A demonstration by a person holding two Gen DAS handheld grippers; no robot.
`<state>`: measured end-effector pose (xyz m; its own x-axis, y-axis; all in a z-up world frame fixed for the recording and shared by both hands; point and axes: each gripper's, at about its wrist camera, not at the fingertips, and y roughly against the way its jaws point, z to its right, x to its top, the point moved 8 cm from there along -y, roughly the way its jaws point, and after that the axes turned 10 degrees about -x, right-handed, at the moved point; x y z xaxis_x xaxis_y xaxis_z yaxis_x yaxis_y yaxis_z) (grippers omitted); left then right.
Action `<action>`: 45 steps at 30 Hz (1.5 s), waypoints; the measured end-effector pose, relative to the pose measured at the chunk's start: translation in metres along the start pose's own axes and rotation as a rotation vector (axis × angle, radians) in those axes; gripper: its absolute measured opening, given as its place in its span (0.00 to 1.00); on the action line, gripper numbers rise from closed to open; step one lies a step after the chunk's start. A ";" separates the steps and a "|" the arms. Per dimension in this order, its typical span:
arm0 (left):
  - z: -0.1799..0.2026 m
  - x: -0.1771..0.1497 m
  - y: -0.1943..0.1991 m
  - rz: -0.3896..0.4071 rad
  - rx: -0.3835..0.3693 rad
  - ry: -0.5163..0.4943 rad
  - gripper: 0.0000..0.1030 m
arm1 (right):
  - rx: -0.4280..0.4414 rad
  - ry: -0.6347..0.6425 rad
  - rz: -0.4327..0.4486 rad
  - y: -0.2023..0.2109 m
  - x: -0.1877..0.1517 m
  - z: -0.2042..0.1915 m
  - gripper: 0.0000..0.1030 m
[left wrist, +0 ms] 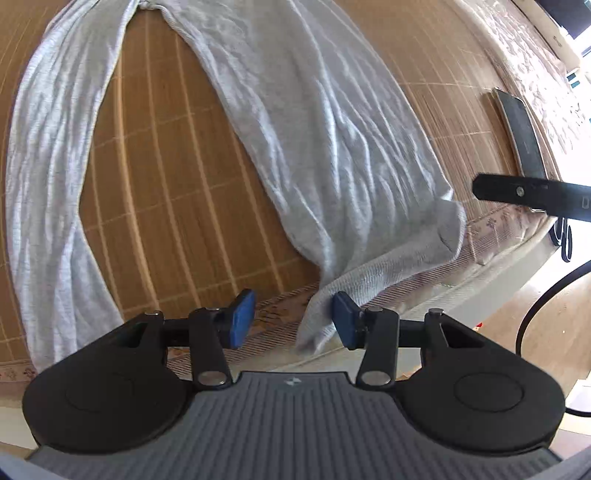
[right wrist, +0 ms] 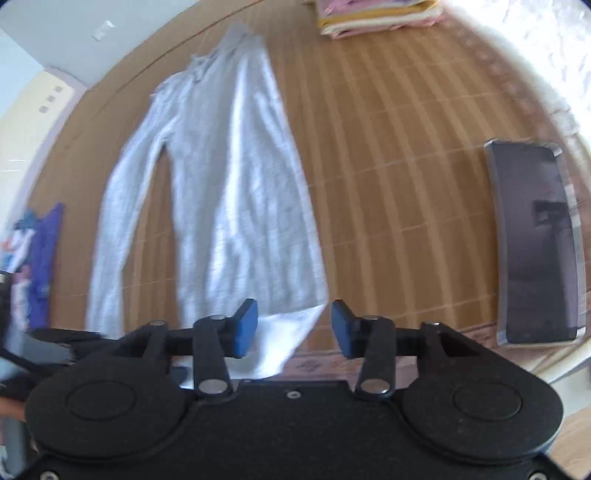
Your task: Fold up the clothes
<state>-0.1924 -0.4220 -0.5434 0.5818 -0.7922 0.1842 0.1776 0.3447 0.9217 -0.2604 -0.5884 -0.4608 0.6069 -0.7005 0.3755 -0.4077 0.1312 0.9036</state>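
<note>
A light grey long-sleeved top [left wrist: 314, 129] lies spread flat on a bamboo mat [left wrist: 166, 184], its one visible sleeve [left wrist: 48, 166] curving away to the left. Its ribbed hem hangs over the mat's near edge. My left gripper [left wrist: 293, 321] stands open, and a hem corner [left wrist: 317, 321] sits between its blue pads [left wrist: 242, 319], close to the right-hand one. In the right wrist view the same top [right wrist: 229, 184] stretches away from me. My right gripper [right wrist: 293, 328] is open over the other hem corner [right wrist: 284, 332], which lies nearer the left pad [right wrist: 245, 328].
A black flat slab [right wrist: 535, 240] lies on the mat to the right, also seen as the slab [left wrist: 524, 136]. Folded clothes are stacked [right wrist: 376, 14] at the far edge. Purple and patterned garments [right wrist: 40, 258] lie at the left. Wooden floor and a black cable [left wrist: 535, 314] lie beyond the bed edge.
</note>
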 end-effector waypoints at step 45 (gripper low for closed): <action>0.031 0.001 -0.007 -0.030 -0.050 -0.225 0.41 | -0.159 0.487 -0.059 -0.030 -0.043 -0.040 0.27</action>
<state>-0.2174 -0.4410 -0.5389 0.3849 -0.8929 0.2338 0.2343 0.3395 0.9109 -0.2472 -0.5342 -0.4956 0.8885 -0.3067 0.3415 -0.2779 0.2327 0.9320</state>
